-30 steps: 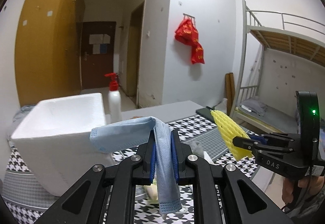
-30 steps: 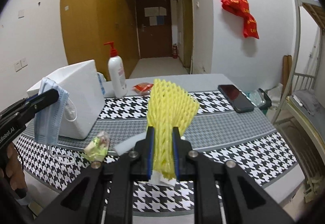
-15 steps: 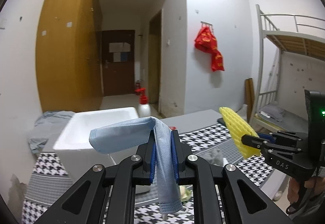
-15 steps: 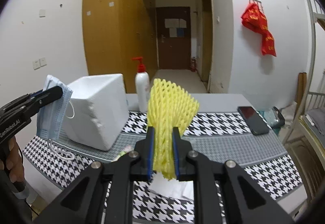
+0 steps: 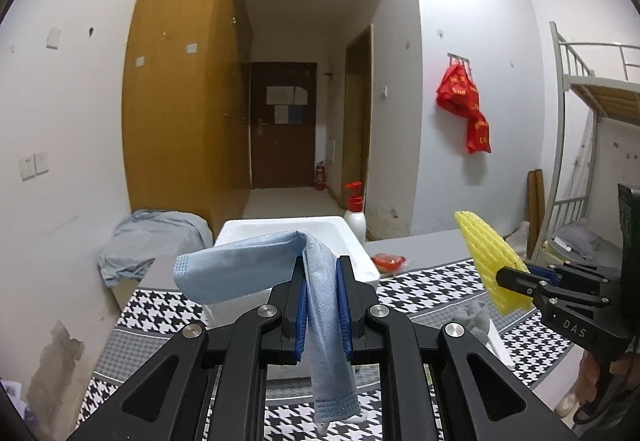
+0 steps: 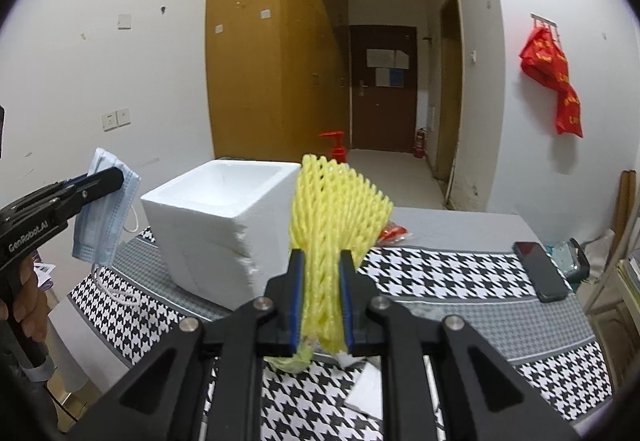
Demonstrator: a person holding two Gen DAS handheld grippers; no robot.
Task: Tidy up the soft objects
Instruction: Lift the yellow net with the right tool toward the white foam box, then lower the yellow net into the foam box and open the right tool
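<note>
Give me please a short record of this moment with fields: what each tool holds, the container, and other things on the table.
left tool: shut on blue face mask
right tool: shut on yellow foam net
container: white foam box, open top, on checked tablecloth
other items: phone, pump bottle, red packet

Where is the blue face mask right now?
The blue face mask is pinched in the left gripper, held up in the air just in front of the white foam box.

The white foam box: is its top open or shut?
Open: the white foam box has no lid, and its hollow interior shows in both views.
</note>
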